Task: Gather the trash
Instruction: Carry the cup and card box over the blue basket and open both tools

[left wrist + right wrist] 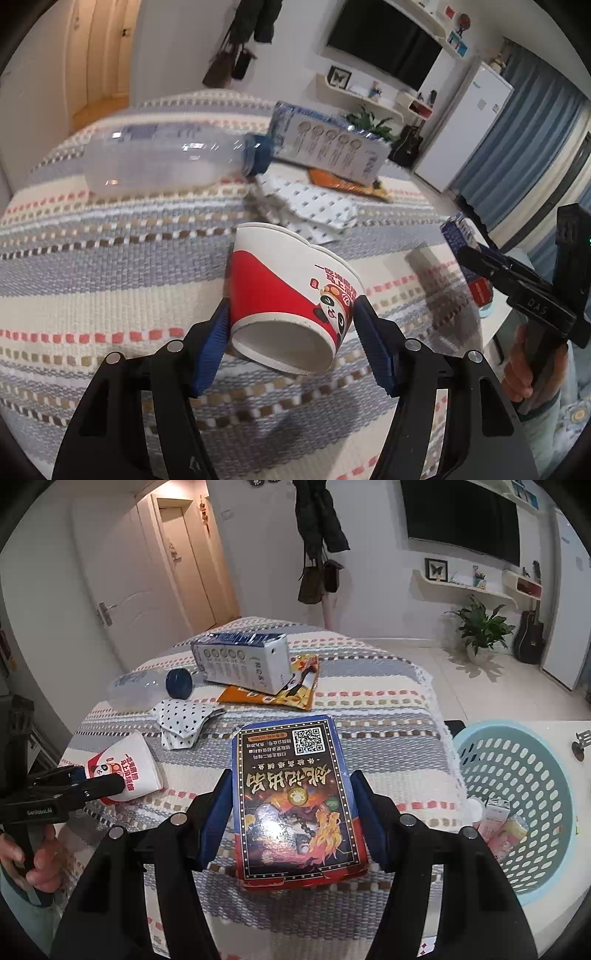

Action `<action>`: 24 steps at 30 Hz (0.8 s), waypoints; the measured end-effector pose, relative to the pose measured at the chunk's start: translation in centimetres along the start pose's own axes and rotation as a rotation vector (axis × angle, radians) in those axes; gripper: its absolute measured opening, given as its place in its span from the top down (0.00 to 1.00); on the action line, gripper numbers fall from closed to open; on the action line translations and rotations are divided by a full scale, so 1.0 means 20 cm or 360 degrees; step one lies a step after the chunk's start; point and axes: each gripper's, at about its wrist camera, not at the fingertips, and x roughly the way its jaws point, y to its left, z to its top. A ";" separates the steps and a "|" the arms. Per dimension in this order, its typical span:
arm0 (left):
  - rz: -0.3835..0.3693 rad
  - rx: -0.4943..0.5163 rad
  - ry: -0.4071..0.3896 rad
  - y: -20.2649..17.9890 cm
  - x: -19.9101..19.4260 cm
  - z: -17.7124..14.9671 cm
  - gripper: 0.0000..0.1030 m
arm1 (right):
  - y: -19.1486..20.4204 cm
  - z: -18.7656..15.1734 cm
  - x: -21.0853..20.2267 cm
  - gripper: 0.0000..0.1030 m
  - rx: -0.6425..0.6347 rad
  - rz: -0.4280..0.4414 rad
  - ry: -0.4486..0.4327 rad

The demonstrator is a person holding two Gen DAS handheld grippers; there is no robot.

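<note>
My left gripper [291, 317] is shut on a red and white paper cup [291, 291] with a panda print, held on its side above the striped tablecloth [92, 288]. The cup [125, 764] and left gripper [99, 782] also show in the right wrist view. My right gripper [291, 790] is shut on a blue and red food box [295, 797] with a QR code, held above the table. That box [461, 240] and the right gripper [476, 258] show at the right of the left wrist view. A light blue basket [554, 805] holding some trash stands to the right.
On the table lie a clear plastic bottle [155, 158] with a blue cap, a white carton [243, 661], an orange snack bag [291, 690] and dotted paper napkins [184, 720]. The table edge [436, 709] drops to the floor at the right.
</note>
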 end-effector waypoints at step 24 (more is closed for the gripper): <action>-0.0368 0.0468 -0.0120 -1.07 0.37 0.43 0.38 | -0.82 -0.04 -0.33 0.42 0.0470 -0.0400 -0.0246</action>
